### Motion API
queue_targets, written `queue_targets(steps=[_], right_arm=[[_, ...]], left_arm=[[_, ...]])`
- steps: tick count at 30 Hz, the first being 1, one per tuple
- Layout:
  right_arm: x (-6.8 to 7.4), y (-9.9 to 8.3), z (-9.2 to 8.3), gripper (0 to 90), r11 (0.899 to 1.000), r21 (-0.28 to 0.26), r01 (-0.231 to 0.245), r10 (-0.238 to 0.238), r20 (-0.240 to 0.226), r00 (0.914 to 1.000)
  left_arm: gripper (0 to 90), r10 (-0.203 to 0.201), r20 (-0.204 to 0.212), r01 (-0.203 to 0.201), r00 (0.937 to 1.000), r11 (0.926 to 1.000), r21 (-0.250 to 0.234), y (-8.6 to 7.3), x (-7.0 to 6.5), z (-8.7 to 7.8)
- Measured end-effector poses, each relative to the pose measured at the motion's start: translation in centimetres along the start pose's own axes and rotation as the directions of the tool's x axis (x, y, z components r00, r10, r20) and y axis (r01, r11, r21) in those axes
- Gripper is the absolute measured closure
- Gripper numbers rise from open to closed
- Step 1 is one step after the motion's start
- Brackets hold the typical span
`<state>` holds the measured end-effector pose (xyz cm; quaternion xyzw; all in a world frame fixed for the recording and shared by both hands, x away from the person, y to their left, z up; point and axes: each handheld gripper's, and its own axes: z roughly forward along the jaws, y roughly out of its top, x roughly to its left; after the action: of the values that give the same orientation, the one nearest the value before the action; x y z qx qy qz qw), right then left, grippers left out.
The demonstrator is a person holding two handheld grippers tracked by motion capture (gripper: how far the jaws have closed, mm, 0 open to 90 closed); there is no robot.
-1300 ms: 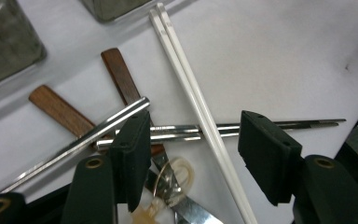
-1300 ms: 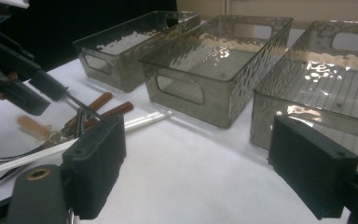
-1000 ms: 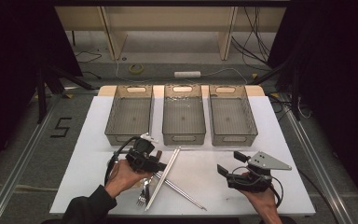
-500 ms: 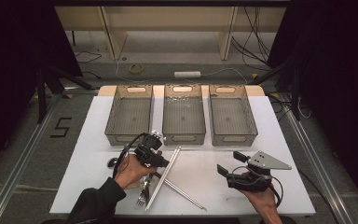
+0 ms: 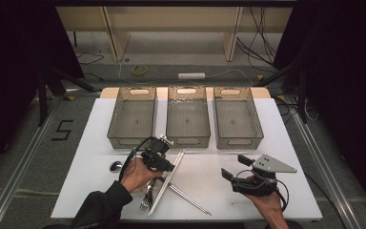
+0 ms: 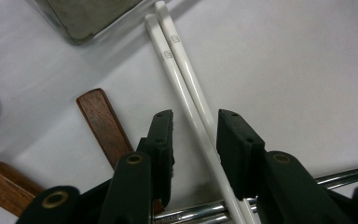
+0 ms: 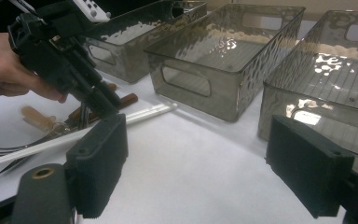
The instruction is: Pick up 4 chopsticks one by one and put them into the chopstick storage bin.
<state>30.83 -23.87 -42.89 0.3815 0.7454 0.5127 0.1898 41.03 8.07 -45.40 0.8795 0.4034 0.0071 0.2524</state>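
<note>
The left gripper, at lower left of centre in the high view, points down at a pair of white chopsticks lying side by side on the white table. In the left gripper view the white chopsticks run from the top centre of the frame down between the two black jaws of the left gripper; the jaws have just been closing, stand partly open on either side of the pair, and a gap shows at each pad, so no grip is made. Two steel chopsticks cross beneath the white pair at the bottom of that frame, and two wooden handles lie at the left. In the high view a fork lies below the left hand. The right gripper, at lower right of the high view, is held above the table with its jaws wide apart and nothing between them; the right gripper view confirms this. Three grey bins stand in a row across the middle of the high view, just above the upper ends of the white pair.
</note>
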Motion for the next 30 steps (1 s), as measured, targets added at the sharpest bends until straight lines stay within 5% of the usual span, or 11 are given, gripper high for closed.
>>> queue_targets(steps=[30], right_arm=[[0.04, 0.01, 0.21, 22.2, 1.000, 0.011, 0.004, -0.004, -0.008, 1.0000]], left_arm=[[74.1, -0.001, -0.013, 0.001, 0.9999, 0.9996, 0.028, -0.11, 0.04, 0.88]])
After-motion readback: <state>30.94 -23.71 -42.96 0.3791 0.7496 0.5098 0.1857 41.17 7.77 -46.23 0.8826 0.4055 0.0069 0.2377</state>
